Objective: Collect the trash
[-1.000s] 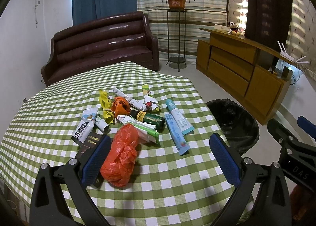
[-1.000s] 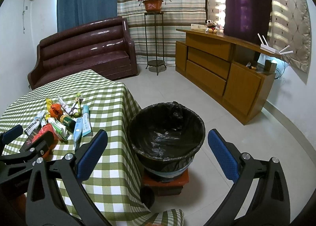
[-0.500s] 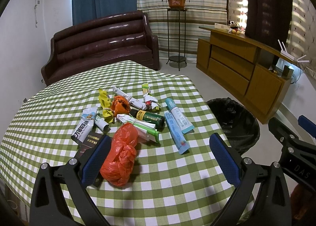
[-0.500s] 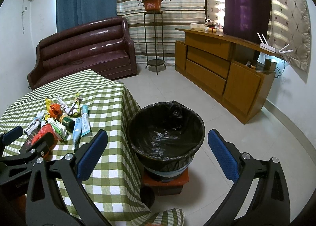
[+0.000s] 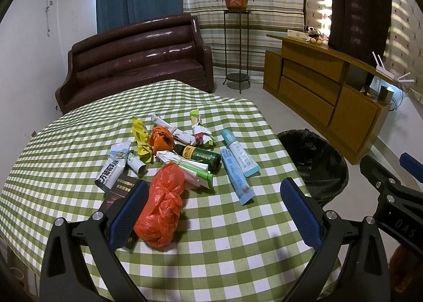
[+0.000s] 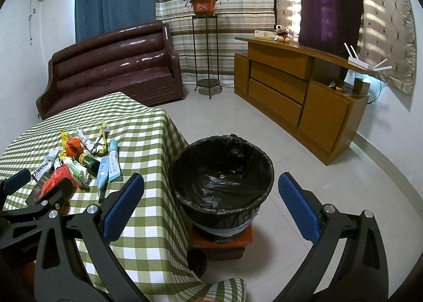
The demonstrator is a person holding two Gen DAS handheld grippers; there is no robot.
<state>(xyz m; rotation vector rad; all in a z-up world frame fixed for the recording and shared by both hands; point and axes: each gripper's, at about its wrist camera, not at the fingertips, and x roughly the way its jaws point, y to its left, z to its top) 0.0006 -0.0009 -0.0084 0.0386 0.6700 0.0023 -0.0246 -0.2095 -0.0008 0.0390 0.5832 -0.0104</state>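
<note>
Left wrist: left tongs [image 5: 214,212] wide above red bag [image 5: 162,207]; right tongs [image 6: 211,207] wide over bin [image 6: 222,170].

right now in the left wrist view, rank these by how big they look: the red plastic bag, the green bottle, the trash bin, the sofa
1. sofa, largest, though farthest away
2. trash bin, partly cut off by the table edge
3. red plastic bag, nearest the camera, which inflates it
4. green bottle, smallest

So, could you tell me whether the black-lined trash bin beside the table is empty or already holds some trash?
Empty, as far as shown: the trash bin shows only bare black liner inside, and the trash lies on the table.
</note>
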